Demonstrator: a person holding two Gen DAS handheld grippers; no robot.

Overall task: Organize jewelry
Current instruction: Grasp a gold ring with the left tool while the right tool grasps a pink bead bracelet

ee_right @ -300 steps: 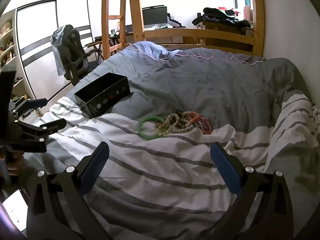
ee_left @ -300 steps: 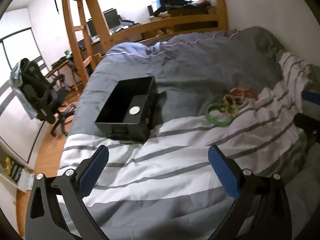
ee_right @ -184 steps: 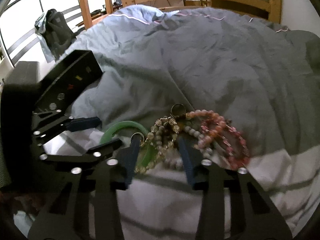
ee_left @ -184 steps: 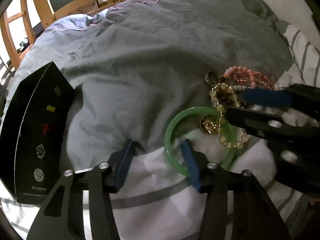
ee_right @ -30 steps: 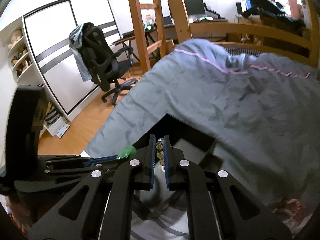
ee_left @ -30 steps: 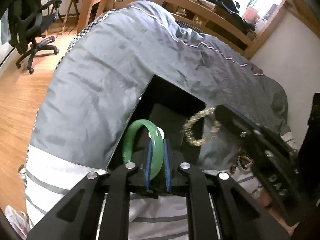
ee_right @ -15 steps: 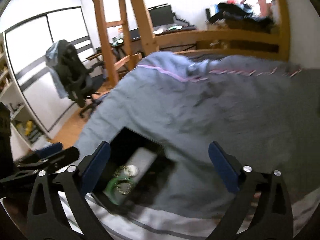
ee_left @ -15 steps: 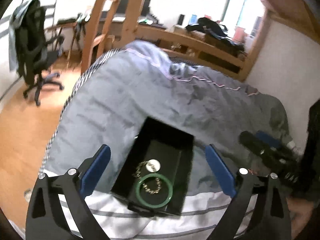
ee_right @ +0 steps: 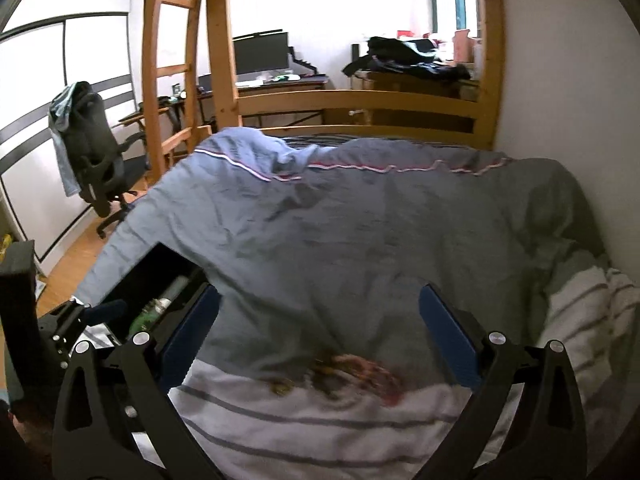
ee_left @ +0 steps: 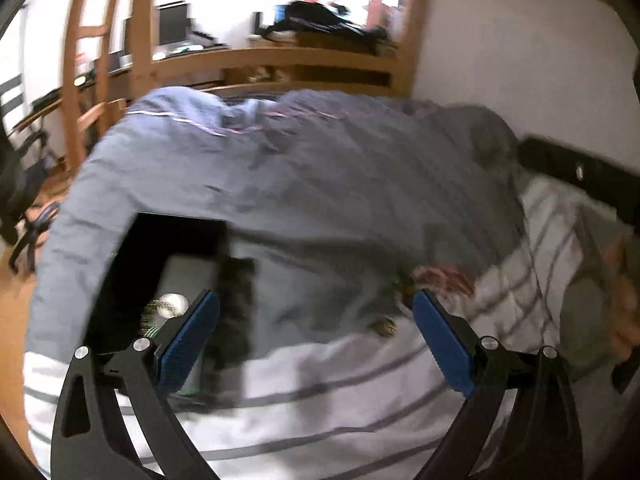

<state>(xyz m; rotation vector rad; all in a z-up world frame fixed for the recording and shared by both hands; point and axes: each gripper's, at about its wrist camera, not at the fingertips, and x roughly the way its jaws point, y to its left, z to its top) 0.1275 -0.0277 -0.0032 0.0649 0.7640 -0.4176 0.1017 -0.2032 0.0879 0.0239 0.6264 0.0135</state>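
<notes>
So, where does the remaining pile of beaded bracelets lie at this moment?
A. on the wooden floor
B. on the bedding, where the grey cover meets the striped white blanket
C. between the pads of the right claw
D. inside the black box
B: the beaded bracelets lie on the bedding at the seam of the grey cover and the striped blanket, outside the black box; the right claw above them is open and empty.

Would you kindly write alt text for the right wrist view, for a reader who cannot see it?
The open right gripper hovers empty over a heap of beaded bracelets on a grey and striped duvet. At lower left, an open black box holds some jewelry, with the left gripper beside it.
</notes>
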